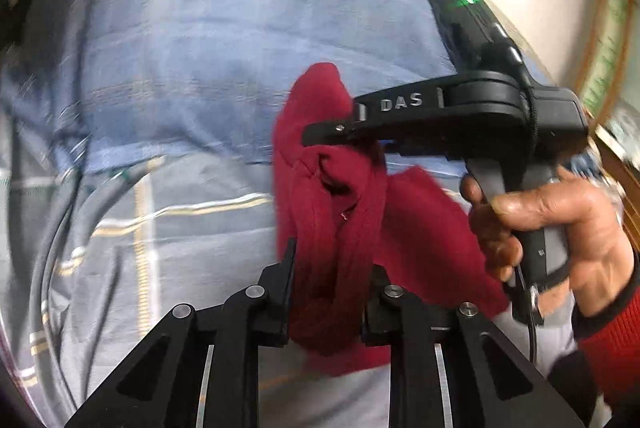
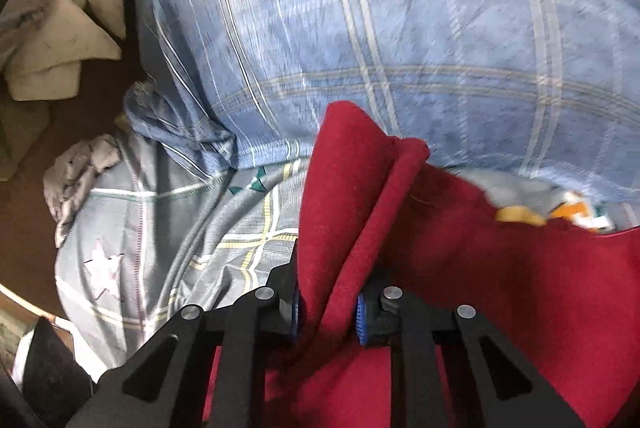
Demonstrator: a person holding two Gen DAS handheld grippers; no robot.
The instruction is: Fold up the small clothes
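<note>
Bunched between the clenched jaws of the left gripper [image 1: 330,280], a dark red knitted garment [image 1: 340,195] rises in a twisted rope toward the right gripper [image 1: 340,131], which grips its upper fold; the person's right hand [image 1: 560,228] holds that tool. Both grips sit close together on one gathered edge, the rest draping right over the blue plaid bedding [image 2: 400,27].

Right gripper [image 2: 327,308] clamping red garment [image 2: 460,268].
Bunched fold rises between both fingers, above blue plaid bedding [image 2: 400,27].
</note>
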